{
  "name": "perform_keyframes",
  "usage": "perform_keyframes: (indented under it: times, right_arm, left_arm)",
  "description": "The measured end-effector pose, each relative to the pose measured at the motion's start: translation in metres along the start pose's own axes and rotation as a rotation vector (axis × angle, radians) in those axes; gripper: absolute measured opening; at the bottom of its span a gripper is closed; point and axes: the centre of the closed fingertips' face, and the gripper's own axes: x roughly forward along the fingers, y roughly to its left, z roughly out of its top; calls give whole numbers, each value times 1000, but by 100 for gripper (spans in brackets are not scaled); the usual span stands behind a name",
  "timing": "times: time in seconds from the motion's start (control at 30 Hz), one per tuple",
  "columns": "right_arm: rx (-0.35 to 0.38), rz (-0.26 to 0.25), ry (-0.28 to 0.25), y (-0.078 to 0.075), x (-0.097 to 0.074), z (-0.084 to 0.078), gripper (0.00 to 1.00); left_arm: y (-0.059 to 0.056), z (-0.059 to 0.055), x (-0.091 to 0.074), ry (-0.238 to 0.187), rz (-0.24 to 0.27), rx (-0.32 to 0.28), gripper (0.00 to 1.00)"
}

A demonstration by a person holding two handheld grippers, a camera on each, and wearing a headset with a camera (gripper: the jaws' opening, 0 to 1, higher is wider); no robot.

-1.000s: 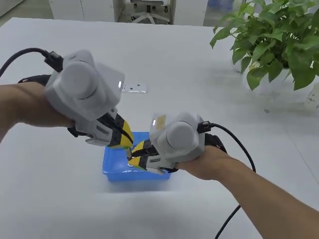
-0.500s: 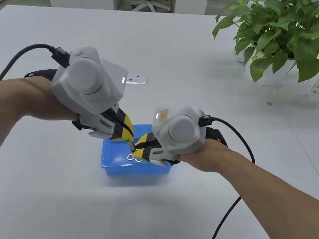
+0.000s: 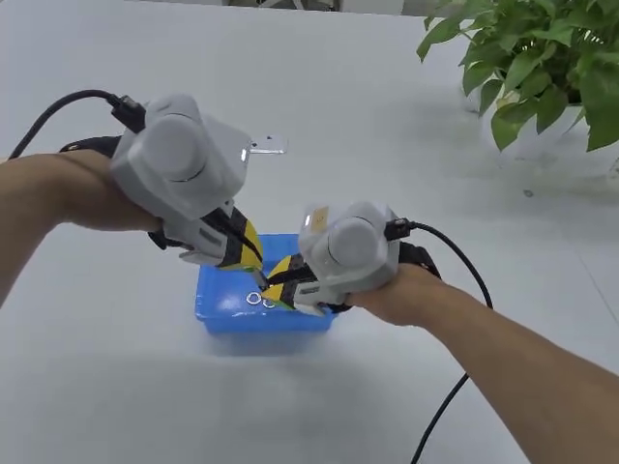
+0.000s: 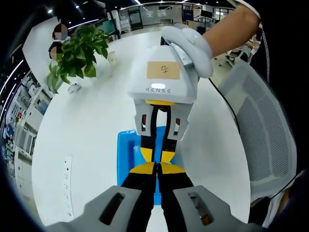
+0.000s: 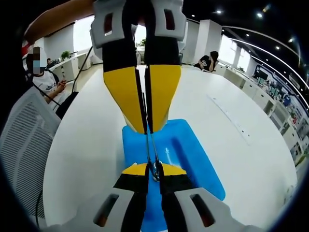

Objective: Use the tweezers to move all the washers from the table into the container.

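Note:
A blue container (image 3: 218, 302) sits on the white table under both grippers, with two washers (image 3: 255, 299) lying inside it. My left gripper (image 3: 250, 263) is shut on the thin metal tweezers (image 5: 146, 108), which reach down toward the container (image 5: 193, 159). My right gripper (image 5: 153, 171) faces it, jaws closed around the tweezers' lower end, where a small metal piece glints. In the left gripper view my shut left gripper (image 4: 158, 166) meets the right gripper (image 4: 157, 155) tip to tip above the container (image 4: 124, 154).
A potted green plant (image 3: 542, 58) stands at the far right of the table. A small white plate-like item (image 3: 266, 146) lies beyond the grippers. Black cables trail from both grippers. An office chair (image 4: 260, 121) stands by the table's edge.
The headset camera has tilted. Both grippers stay joined at the tweezers over the container, the right one slightly higher; washers now show on the container's floor.

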Motion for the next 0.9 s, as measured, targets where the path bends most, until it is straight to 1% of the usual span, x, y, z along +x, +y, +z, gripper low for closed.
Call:
perform_keyframes:
  times: [0.43, 0.9]
  right_arm:
    - [27, 15, 5, -3, 6, -8, 10]
    - [24, 16, 4, -2, 6, -9, 11]
  left_arm:
    - [4, -6, 8, 10, -12, -9, 5]
    - [4, -7, 8, 13, -21, -13, 5]
